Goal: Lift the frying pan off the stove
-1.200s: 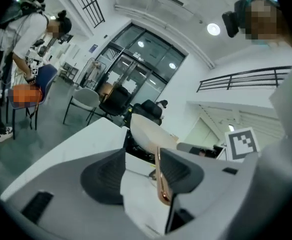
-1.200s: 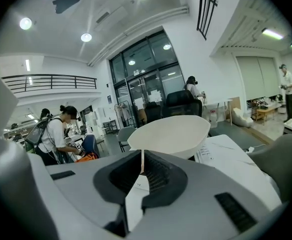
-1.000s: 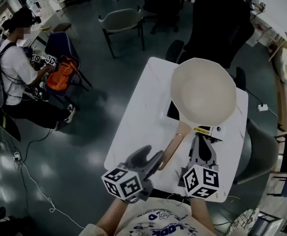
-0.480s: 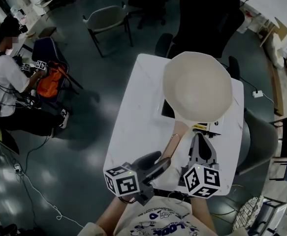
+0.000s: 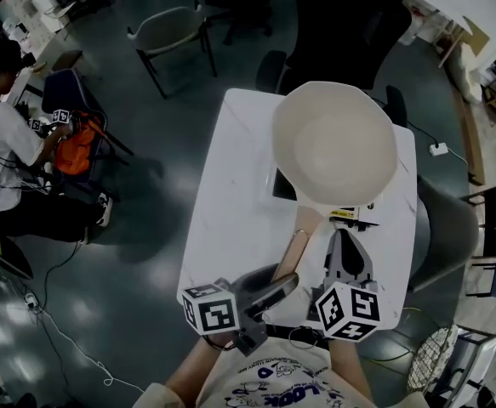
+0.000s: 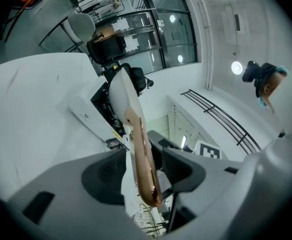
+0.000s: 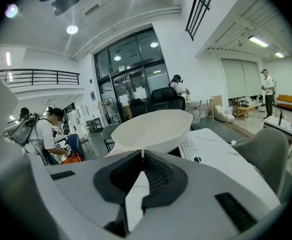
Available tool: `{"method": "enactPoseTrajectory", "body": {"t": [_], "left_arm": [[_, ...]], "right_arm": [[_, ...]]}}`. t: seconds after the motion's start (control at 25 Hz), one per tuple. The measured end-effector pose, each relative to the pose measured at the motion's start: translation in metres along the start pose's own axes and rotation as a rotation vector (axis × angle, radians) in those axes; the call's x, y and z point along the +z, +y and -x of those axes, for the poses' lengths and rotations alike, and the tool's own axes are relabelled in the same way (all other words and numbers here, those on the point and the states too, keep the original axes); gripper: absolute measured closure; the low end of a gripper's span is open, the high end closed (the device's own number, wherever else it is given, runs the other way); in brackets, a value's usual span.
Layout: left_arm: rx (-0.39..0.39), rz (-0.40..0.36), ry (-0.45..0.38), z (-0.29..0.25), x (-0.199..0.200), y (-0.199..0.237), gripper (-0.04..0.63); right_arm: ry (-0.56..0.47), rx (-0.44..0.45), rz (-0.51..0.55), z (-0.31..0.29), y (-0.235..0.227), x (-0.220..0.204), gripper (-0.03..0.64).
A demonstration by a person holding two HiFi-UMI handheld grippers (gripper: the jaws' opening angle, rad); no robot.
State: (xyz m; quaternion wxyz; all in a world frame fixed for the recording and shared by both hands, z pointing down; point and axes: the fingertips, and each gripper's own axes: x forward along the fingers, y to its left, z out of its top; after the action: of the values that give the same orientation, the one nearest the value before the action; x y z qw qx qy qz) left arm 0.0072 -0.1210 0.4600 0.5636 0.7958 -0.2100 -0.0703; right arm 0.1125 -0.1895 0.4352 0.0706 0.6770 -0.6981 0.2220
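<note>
A cream frying pan [image 5: 333, 143] sits on a black stove [image 5: 280, 187] at the far end of a white table [image 5: 230, 202]. Its copper-coloured handle [image 5: 294, 249] points back toward me. My left gripper [image 5: 273, 286] is at the handle's near end. The handle [image 6: 140, 159] runs between its jaws, which have just been opening and are open, with the pads off it. My right gripper [image 5: 347, 243] is shut and empty just right of the handle, pointing at the pan [image 7: 153, 126]. The left gripper view shows the pan [image 6: 120, 91] edge-on.
A grey chair [image 5: 167, 28] and a black office chair [image 5: 341, 24] stand beyond the table, and another grey chair [image 5: 443, 236] is at its right. A person [image 5: 9, 143] sits far left beside an orange bag [image 5: 77, 143]. A cable [image 5: 60, 321] lies on the floor.
My left gripper has rolled and shifted a little along the table edge, and the handle's end now lies between its jaws. The right gripper has stayed put.
</note>
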Motion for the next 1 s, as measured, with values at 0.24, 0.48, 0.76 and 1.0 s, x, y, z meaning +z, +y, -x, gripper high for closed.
{"method": "enactPoseTrajectory", "body": {"t": [0.24, 0.48, 0.76, 1.0], "left_arm": [[-0.038, 0.036, 0.006, 0.0001, 0.0015, -0.0005, 0.442], [-0.036, 0.081, 0.018, -0.0005, -0.0006, 0.0028, 0.468], [-0.038, 0.091, 0.04, -0.0009, -0.0005, 0.0026, 0.472], [-0.045, 0.12, 0.039, -0.0021, -0.001, 0.0035, 0.477]], "right_arm": [[0.005, -0.013, -0.006, -0.0005, 0.0004, -0.0034, 0.591], [0.004, -0.016, -0.013, -0.0011, -0.002, -0.0055, 0.591], [0.015, 0.004, -0.058, -0.0038, -0.0015, -0.008, 0.591], [0.03, 0.027, -0.105, -0.0069, -0.0052, -0.0069, 0.591]]}}
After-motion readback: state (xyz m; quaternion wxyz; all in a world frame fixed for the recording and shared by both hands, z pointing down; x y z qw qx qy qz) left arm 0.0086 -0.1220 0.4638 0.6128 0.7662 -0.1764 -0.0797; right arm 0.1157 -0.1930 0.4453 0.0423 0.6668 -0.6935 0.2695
